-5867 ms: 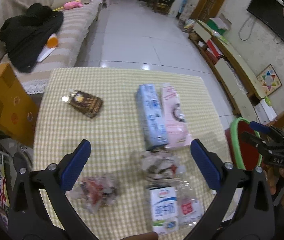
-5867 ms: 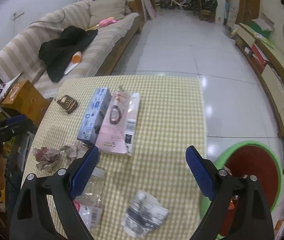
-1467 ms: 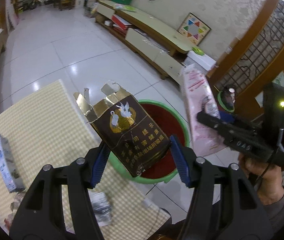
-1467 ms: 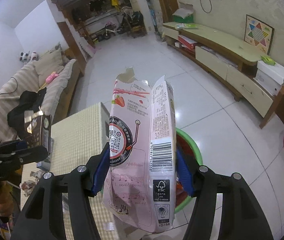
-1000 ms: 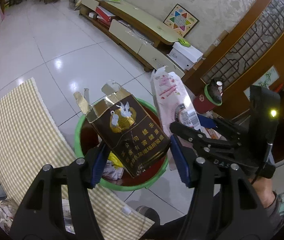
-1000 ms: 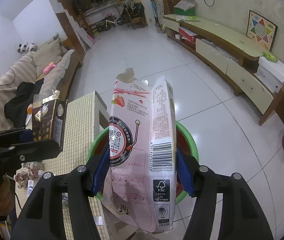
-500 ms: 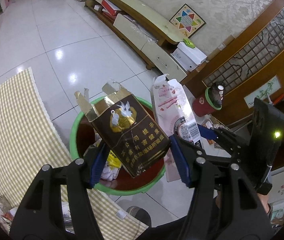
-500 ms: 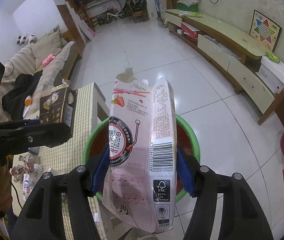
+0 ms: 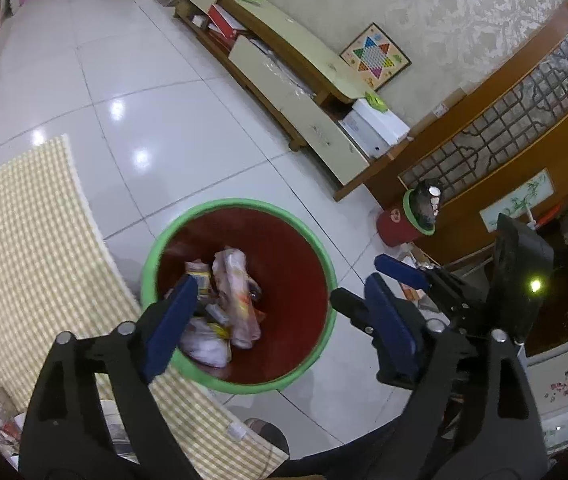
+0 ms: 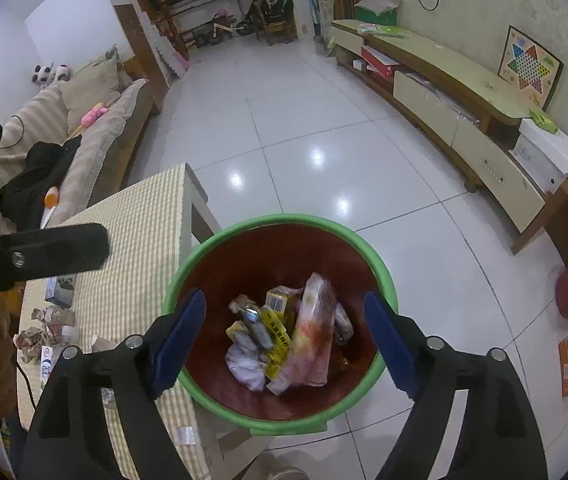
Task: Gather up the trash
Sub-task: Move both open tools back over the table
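Bin: green-rimmed bin with a dark red inside stands on the white tile floor just beside the table edge.
Trash in bin: pink carton lies slanted on the heap, beside a yellow box and a pale crumpled bag; the same heap shows in the left wrist view.
Left gripper: over the bin, jaws opening, blue pads apart, nothing between them.
Right gripper: over the bin, jaws opening, nothing between the pads.
Table: yellow checked cloth; crumpled wrappers and a blue carton lie on it, well apart from the bin.
Room: sofa behind the table, low cabinet along the wall.
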`<state>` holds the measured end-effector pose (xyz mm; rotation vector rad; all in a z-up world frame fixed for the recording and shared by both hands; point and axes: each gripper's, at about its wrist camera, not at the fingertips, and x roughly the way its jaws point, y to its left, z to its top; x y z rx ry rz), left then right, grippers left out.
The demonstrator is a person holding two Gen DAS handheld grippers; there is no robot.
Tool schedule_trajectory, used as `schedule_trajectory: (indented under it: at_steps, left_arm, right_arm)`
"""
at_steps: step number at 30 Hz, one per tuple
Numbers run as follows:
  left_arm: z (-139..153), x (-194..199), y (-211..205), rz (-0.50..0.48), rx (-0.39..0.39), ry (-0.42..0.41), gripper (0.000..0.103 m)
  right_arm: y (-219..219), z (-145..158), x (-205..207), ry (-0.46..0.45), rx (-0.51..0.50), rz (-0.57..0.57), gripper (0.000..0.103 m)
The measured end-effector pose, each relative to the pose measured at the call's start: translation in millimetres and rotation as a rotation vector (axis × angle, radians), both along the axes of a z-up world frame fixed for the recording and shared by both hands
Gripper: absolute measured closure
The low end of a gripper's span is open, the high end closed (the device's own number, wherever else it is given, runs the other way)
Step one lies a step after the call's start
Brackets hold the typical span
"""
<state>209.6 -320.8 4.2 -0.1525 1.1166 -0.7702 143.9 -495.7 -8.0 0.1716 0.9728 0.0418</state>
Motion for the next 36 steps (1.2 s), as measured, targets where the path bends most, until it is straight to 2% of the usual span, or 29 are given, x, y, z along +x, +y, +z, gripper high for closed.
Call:
schedule_trajectory:
  at_steps: [2, 5, 12, 20, 27, 32, 36]
  left_arm:
    - [5, -4, 10, 0.027, 0.031, -0.041, 0.01]
    - [11, -10, 24, 0.051, 0.07, -0.095, 0.006]
    - [18, -24, 82, 0.164, 0.125, -0.131, 0.006]
    - [18, -55, 169, 0.317, 0.169, -0.129, 0.006]
    - [18, -84, 234, 0.406, 0.221, -0.13, 0.006]
    - [9, -104, 275, 0.467, 0.248, -0.116, 0.006]
    - [-5, -121, 306, 0.52, 0.269, -0.095, 0.006]
  right_arm:
    - [2, 1, 1, -0.003, -0.002, 0.003, 0.02]
    - [9, 3, 2, -0.008, -0.006, 0.018, 0.02]
    - [37, 10, 8, -0.024, -0.016, 0.071, 0.018]
    - [96, 13, 10, -0.045, -0.017, 0.193, 0.015]
    - [153, 0, 11, -0.006, -0.018, 0.316, 0.015]
    - [196, -3, 5, -0.008, -0.041, 0.391, 0.015]
    - [219, -17, 0, 0.007, -0.07, 0.434, 0.015]
